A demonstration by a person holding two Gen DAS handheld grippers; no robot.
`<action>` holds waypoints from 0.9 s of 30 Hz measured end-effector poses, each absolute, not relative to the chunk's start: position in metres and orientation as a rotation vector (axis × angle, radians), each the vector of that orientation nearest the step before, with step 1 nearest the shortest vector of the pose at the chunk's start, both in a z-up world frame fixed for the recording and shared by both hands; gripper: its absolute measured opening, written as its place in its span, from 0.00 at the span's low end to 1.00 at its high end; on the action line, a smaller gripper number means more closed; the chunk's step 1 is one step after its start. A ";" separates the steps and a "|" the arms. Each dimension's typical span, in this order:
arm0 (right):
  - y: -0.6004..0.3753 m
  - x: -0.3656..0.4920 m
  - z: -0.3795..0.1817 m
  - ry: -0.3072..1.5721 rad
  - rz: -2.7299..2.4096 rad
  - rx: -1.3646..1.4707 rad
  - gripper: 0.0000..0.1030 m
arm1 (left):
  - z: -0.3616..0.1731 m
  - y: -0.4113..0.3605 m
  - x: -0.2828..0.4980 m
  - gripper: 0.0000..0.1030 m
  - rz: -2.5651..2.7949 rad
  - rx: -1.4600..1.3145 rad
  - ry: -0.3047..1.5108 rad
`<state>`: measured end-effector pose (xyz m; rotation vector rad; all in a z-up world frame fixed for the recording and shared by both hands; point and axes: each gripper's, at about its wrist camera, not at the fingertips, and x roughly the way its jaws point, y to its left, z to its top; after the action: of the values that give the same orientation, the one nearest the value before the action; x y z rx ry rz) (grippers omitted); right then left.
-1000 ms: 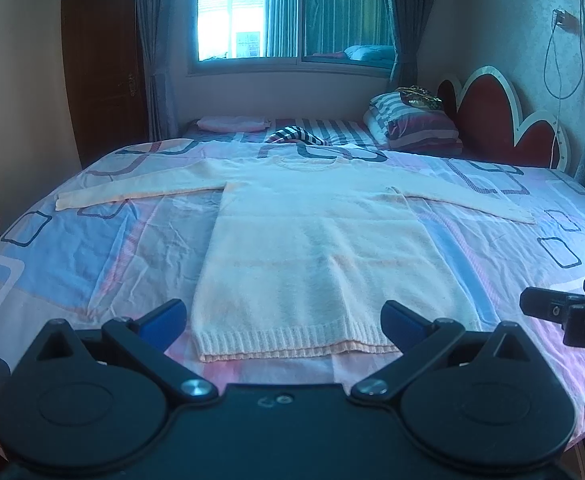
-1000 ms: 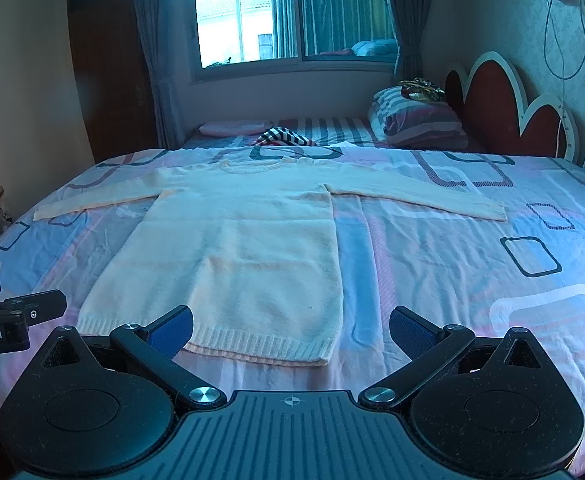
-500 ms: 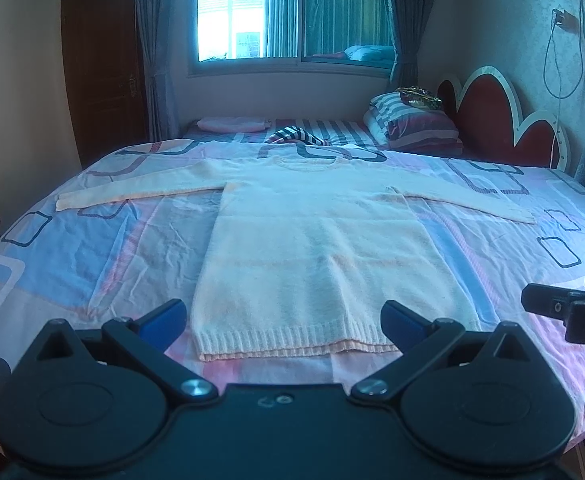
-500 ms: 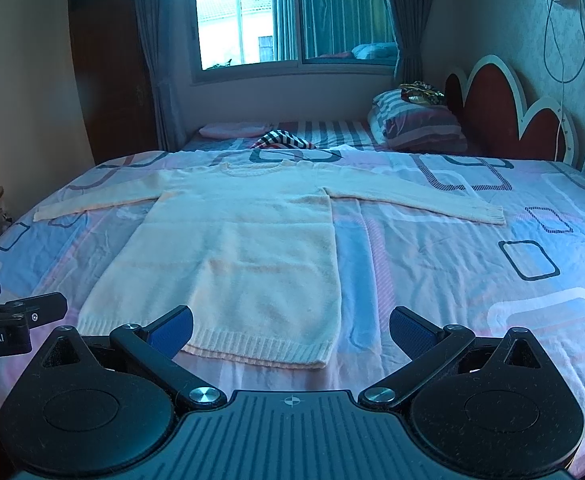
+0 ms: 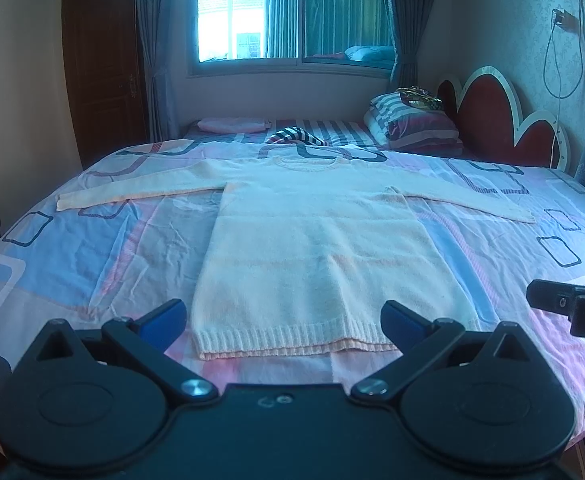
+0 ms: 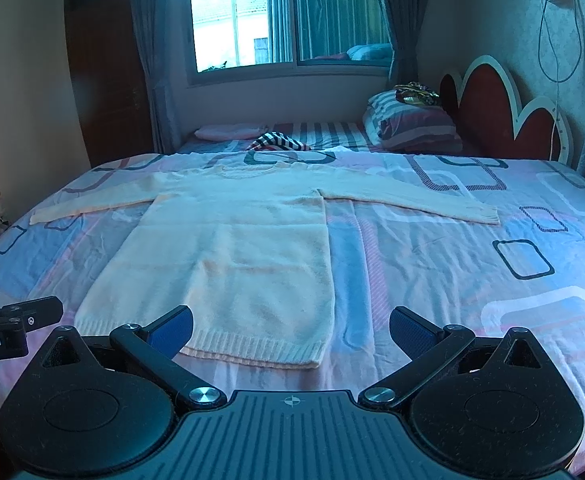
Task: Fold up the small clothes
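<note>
Spread flat on the bed (image 5: 92, 248), well clear of the striped pillows (image 5: 412, 128) by the headboard: a pale knit sweater (image 5: 312, 248), front up, both sleeves stretched sideways, long axis running from the near ribbed hem (image 5: 292, 346) away to the collar (image 5: 304, 162); not yet folded at all. Hovering just short of that hem, directly ahead of it: the left gripper (image 5: 284, 320), fingers wide apart, nothing between them; squarely centred on the body, so likely nearer the left sleeve. Offset to the hem's right corner: the right gripper (image 6: 290, 328), likewise spread and empty; probably better placed for the right sleeve (image 6: 412, 200). Both sleeve cuffs far ahead, demanding a long forward reach.
</note>
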<state>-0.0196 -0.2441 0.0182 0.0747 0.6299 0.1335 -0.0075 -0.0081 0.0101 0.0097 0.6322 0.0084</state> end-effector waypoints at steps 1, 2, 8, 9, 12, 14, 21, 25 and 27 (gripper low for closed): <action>-0.244 -0.020 0.018 0.630 0.134 0.074 1.00 | 0.010 -0.008 -0.008 1.00 0.009 0.010 0.631; -0.243 -0.020 0.018 0.630 0.135 0.073 1.00 | 0.010 -0.008 -0.008 0.99 0.010 0.010 0.631; -0.243 -0.021 0.018 0.629 0.137 0.072 1.00 | 0.010 -0.009 -0.008 1.00 0.013 0.009 0.629; -0.242 -0.021 0.018 0.629 0.138 0.071 1.00 | 0.010 -0.009 -0.008 1.00 0.013 0.009 0.629; -0.242 -0.021 0.018 0.628 0.139 0.070 1.00 | 0.010 -0.009 -0.009 0.99 0.014 0.009 0.628; -0.242 -0.021 0.018 0.627 0.141 0.070 1.00 | 0.009 -0.009 -0.010 0.99 0.015 0.009 0.627; -0.242 -0.023 0.019 0.622 0.141 0.069 1.00 | 0.010 -0.007 -0.011 1.00 0.013 0.010 0.623; -0.243 -0.024 0.020 0.621 0.139 0.071 1.00 | 0.010 -0.008 -0.011 0.99 0.011 0.009 0.623; -0.242 -0.024 0.021 0.620 0.138 0.070 1.00 | 0.010 -0.008 -0.011 1.00 0.011 0.008 0.623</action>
<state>-0.0242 -0.2423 0.0208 0.0698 0.6205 0.1383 -0.0111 -0.0081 0.0104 0.0083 0.6233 0.0109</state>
